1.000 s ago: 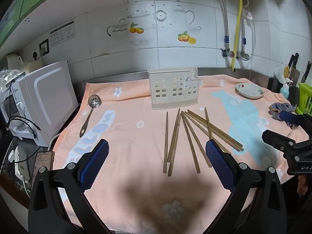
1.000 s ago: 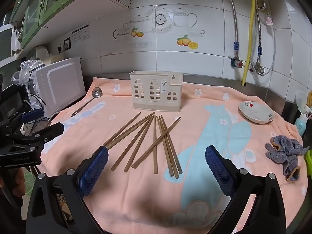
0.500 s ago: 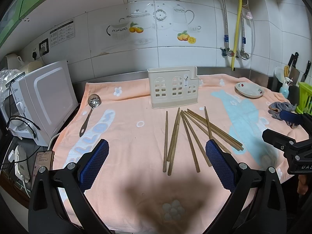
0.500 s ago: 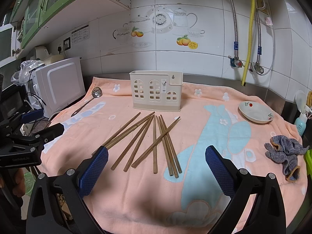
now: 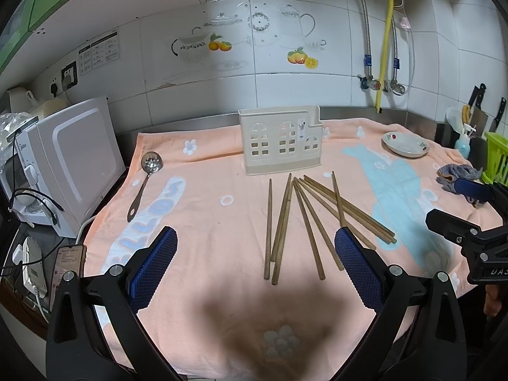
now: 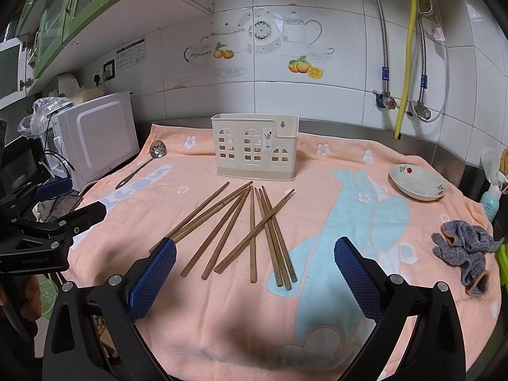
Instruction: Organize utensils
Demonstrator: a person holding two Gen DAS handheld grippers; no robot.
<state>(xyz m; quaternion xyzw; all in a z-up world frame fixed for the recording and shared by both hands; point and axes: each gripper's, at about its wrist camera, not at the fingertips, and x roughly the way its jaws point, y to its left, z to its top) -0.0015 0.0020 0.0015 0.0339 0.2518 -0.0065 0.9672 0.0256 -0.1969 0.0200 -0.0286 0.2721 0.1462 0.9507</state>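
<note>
The sorting has not begun: both claws hang wide and empty above the near edge of the desk, which is draped in a peach towel [image 5: 203,222]. The left claw [image 5: 255,262] and the right claw [image 6: 255,273] each face the loose fan of wooden chopsticks [image 6: 250,228], which lies just short of the cream utensil holder [image 6: 255,149] at twelve o'clock. A slotted ladle [image 5: 144,184] lies apart at ten o'clock. Next, one claw likely needs to descend and narrow onto a single chopstick.

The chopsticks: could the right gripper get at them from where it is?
Probably yes. The right gripper is open and empty, the chopsticks lie loose on the towel just ahead of it, and nothing stands between them.
</note>
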